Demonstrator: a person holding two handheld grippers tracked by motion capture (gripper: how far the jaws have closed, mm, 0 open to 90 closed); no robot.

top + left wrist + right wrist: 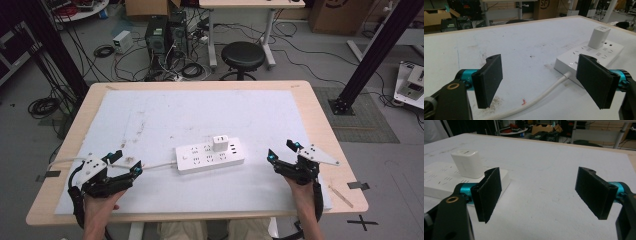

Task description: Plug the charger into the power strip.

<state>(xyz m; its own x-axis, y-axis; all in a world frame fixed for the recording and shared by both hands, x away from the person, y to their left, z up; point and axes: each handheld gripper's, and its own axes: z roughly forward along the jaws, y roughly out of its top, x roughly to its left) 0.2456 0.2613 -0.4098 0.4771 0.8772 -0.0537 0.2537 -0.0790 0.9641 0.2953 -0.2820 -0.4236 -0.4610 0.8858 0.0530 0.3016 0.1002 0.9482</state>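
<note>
Power strip lies mid-table toward the near edge, a white charger plugged into its far row, its cord running left. Left gripper and right gripper rest either side of it, jaws apart, holding nothing.

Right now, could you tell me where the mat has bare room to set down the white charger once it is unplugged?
The far half of the white mat, beyond the power strip, is bare. So is the near strip between the left gripper and right gripper. It is tighter left of the power strip, where its cable runs, and around the charger.
</note>
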